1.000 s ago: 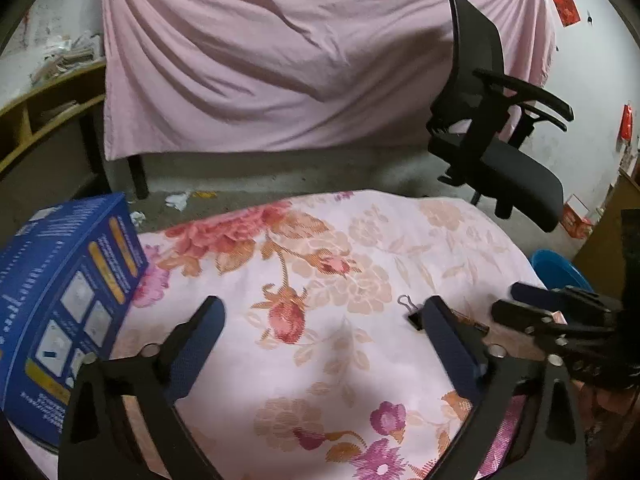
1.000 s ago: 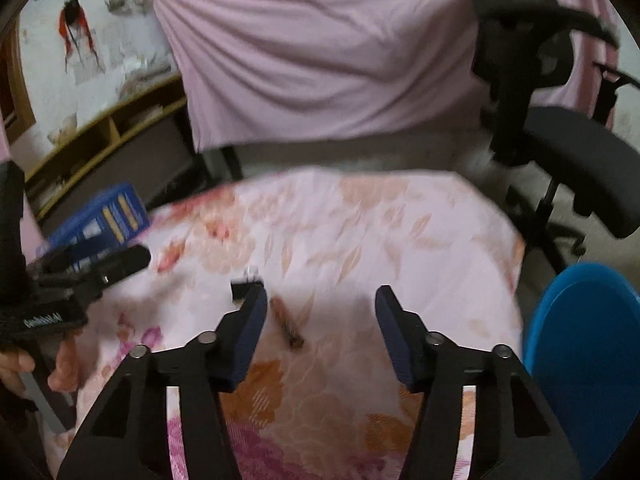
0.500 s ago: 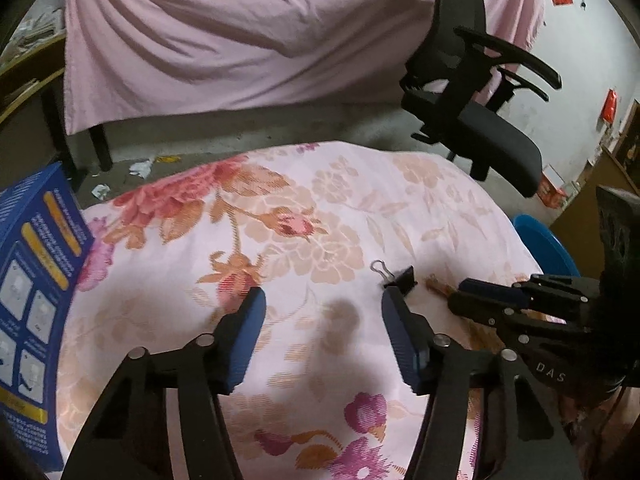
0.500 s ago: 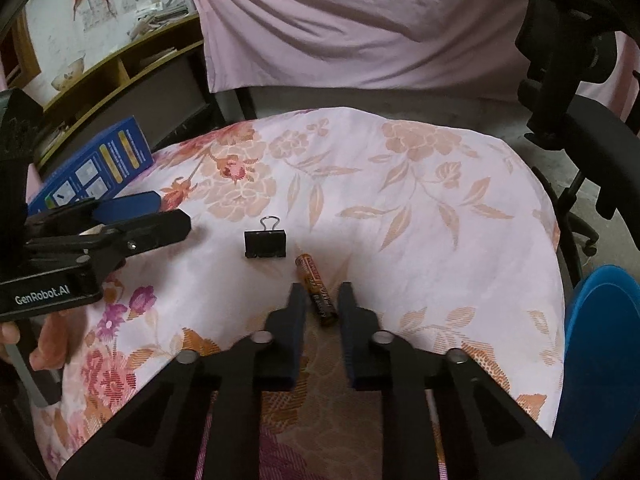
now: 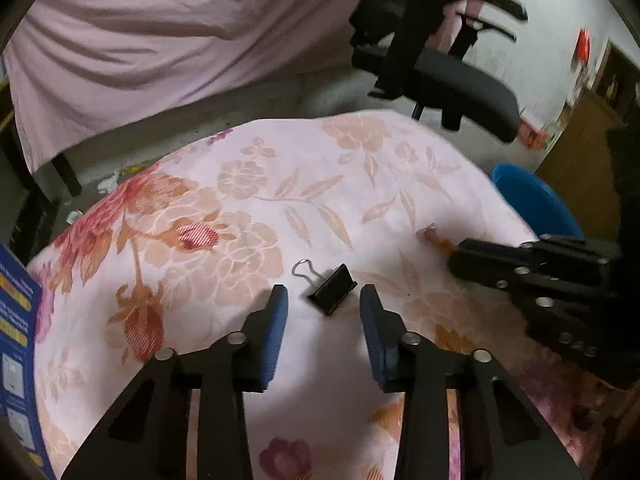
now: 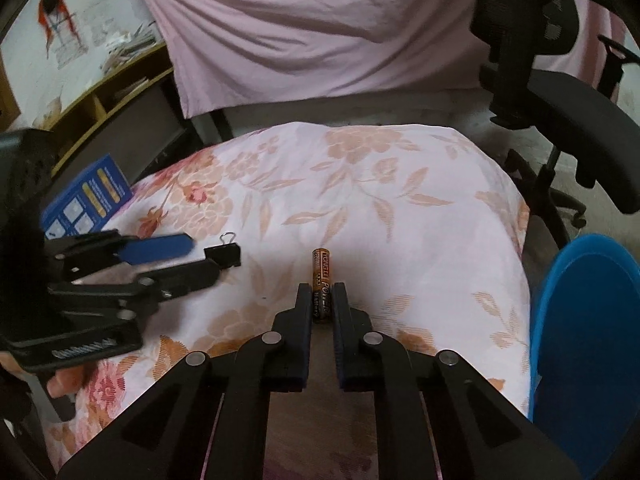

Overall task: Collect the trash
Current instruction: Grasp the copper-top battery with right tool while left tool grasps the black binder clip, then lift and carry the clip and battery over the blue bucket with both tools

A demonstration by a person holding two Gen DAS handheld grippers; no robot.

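Two pieces of trash lie on the floral-clothed counter [image 6: 400, 200]; we note them largest surroundings first. Blue bin [image 6: 588, 328] sits at the right edge of the right wrist frame, beside the counter; office chair [image 6: 560, 92] upper right; blue box [image 6: 88, 200] at left.

Left gripper [image 5: 324, 312]: jaws closing, pads not yet pressing. The binder clip [image 5: 332, 289] lies just ahead of and between its fingertips, near frame centre, wire handle pointing upper left. We judge it light and rigid, with smooth painted steel that could skate on the cloth; best taken across the flat black body, not the springy wire loop.

Right gripper [image 6: 322, 300]: clamped on the battery [image 6: 322, 276], which rests on the cloth at centre frame, its far end poking beyond the fingertips. We judge it small, stiff, dense for its size, and round, so liable to roll or pivot; the grip sits on its near half, so a slight tilt seems possible on lifting.
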